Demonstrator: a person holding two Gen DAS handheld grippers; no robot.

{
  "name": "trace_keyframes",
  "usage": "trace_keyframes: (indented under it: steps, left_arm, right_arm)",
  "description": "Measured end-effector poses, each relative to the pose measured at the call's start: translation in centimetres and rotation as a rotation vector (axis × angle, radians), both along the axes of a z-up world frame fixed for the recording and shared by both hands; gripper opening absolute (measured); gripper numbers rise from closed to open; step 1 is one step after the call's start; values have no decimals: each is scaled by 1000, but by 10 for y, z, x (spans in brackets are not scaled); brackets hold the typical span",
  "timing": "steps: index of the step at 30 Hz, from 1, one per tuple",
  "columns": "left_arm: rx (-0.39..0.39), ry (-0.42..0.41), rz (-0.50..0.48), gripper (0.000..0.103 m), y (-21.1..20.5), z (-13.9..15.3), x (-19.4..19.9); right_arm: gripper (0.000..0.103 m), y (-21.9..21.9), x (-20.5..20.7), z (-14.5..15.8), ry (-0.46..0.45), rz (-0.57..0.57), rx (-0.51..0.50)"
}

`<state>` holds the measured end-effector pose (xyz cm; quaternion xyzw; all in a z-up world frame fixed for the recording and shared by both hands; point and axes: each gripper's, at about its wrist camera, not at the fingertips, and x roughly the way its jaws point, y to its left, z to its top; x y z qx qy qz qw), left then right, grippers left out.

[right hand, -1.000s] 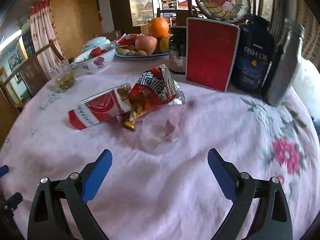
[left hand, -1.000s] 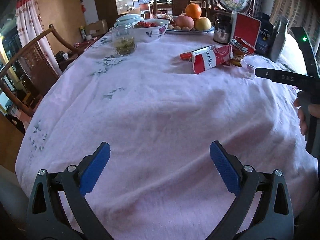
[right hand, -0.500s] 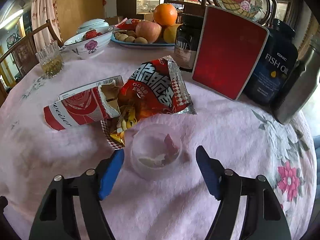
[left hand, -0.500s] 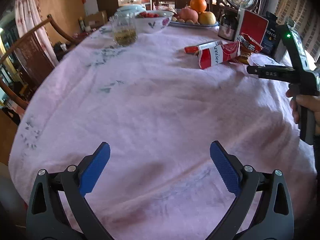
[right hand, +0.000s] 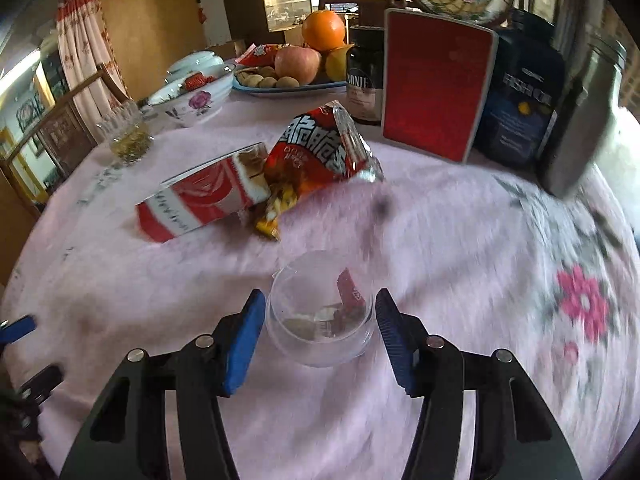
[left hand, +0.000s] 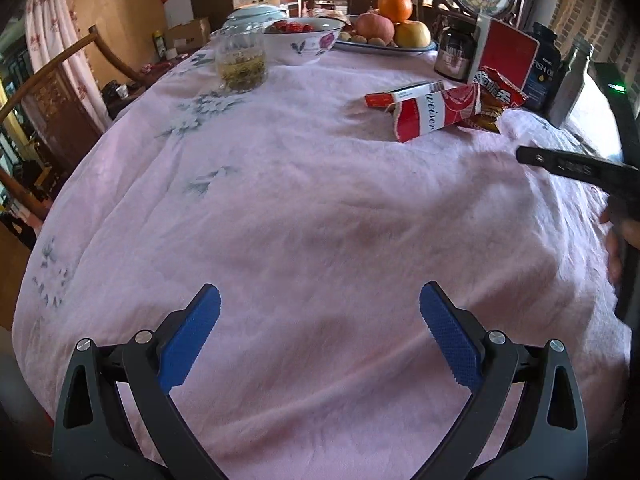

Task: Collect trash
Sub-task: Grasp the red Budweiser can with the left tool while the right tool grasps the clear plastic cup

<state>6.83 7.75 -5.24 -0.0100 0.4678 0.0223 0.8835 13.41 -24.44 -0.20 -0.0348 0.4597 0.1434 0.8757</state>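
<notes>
Nothing collected yet: right gripper [right hand: 320, 322] closing around clear plastic cup [right hand: 320, 312], pads not yet pressing; left gripper [left hand: 320, 332] wide open, empty; red carton [right hand: 204, 198] and snack bag [right hand: 320, 152] untouched mid-table.

Left wrist view: mounted behind the left gripper [left hand: 320, 332], angled down across the pink tablecloth [left hand: 300, 208], far from the clutter at the table's back edge. Right wrist view: behind the right gripper [right hand: 320, 332], also tilted down, much nearer that clutter, with a clear plastic cup [right hand: 320, 312] right at the fingertips. Shared by the 2 views: red-and-white carton [left hand: 424, 114] [right hand: 208, 196], snack bag [left hand: 496, 100] [right hand: 324, 152], flowered bowl [left hand: 304, 40] [right hand: 192, 100], fruit plate [left hand: 384, 44] [right hand: 288, 84]. Right gripper also seen side-on at the left view's right edge [left hand: 576, 166].
</notes>
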Motion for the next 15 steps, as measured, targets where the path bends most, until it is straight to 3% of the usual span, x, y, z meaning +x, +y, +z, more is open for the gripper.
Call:
trace_keyframes:
  steps: [6, 10, 15]
  left_arm:
    - [27, -27, -61, 96, -15, 3, 37]
    - [19, -47, -108, 96, -26, 7, 66]
    - [75, -65, -167, 92, -47, 10, 99]
  right_arm:
    - [57, -8, -27, 5, -11, -11, 97]
    - [57, -9, -30, 4, -44, -19, 91]
    - [57, -18, -27, 2, -29, -23, 140]
